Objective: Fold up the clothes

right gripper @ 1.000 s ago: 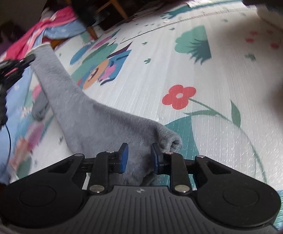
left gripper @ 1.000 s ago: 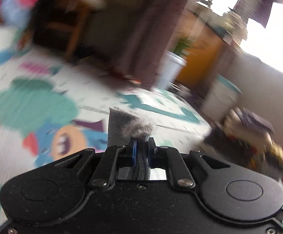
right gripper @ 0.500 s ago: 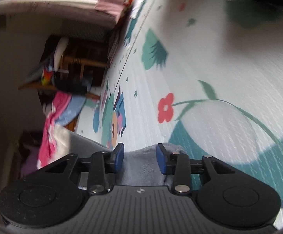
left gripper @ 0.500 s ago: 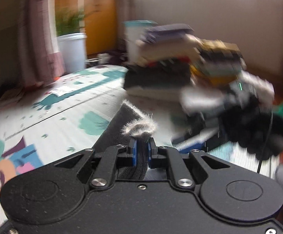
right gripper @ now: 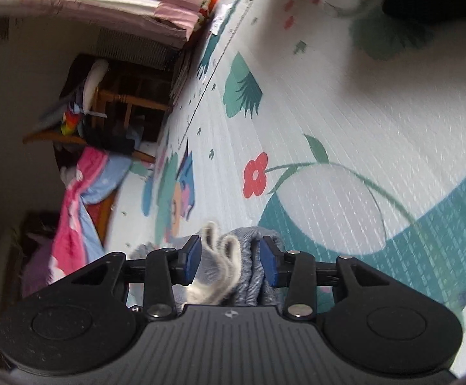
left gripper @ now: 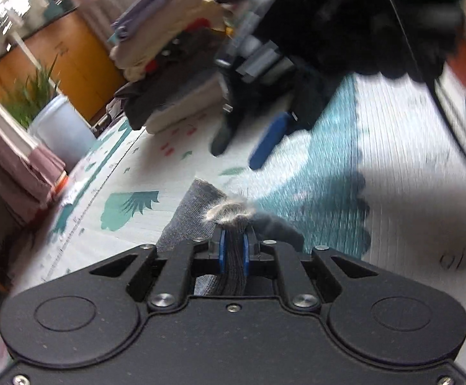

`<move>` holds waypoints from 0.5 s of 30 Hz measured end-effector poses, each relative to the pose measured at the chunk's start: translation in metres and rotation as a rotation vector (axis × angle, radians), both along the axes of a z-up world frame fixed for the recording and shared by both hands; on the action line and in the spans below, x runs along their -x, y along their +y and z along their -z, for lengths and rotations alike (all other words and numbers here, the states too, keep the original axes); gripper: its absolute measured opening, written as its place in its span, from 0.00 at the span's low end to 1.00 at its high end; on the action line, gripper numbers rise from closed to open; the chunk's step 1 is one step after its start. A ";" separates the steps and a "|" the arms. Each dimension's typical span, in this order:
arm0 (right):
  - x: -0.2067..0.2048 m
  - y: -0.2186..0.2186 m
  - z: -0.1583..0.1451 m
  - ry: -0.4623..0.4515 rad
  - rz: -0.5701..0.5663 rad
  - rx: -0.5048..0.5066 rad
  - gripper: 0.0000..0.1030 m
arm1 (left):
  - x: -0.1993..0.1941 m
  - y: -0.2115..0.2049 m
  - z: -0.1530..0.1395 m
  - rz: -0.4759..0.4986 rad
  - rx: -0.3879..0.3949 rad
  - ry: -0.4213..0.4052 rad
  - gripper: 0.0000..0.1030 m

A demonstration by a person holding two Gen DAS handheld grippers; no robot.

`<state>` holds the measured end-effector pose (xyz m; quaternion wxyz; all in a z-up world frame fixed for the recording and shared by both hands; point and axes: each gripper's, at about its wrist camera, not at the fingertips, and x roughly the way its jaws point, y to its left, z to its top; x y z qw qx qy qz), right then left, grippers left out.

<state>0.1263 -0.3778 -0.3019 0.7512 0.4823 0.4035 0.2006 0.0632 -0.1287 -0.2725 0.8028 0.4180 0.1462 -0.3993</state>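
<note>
The grey sock (left gripper: 197, 218) is pinched in the left gripper (left gripper: 233, 250) — its blue pads are squeezed tight on the fuzzy end, and the rest hangs down over the play mat (left gripper: 393, 160). In the right wrist view more grey sock (right gripper: 252, 266) is bunched between the blue pads of the right gripper (right gripper: 229, 260); those jaws sit partly apart, and I cannot tell if they press it. Behind, a pile of folded clothes (left gripper: 168, 51) sits on the mat — blurry.

A home: patterned play mat (right gripper: 345, 122), potted plant (left gripper: 34, 96), stacked clothes (left gripper: 168, 48)
</note>
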 end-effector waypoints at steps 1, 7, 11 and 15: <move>0.000 0.002 -0.003 -0.013 -0.012 0.034 0.41 | 0.004 -0.001 0.005 0.015 -0.022 -0.028 0.09; 0.000 0.030 -0.042 -0.199 -0.102 0.345 0.41 | 0.015 0.014 -0.012 0.073 0.029 0.009 0.55; -0.001 0.067 -0.069 -0.366 -0.213 0.525 0.40 | 0.011 0.042 -0.038 0.014 0.120 0.066 0.51; 0.004 0.113 -0.077 -0.525 -0.372 0.728 0.40 | -0.038 0.082 -0.058 -0.261 0.253 0.080 0.51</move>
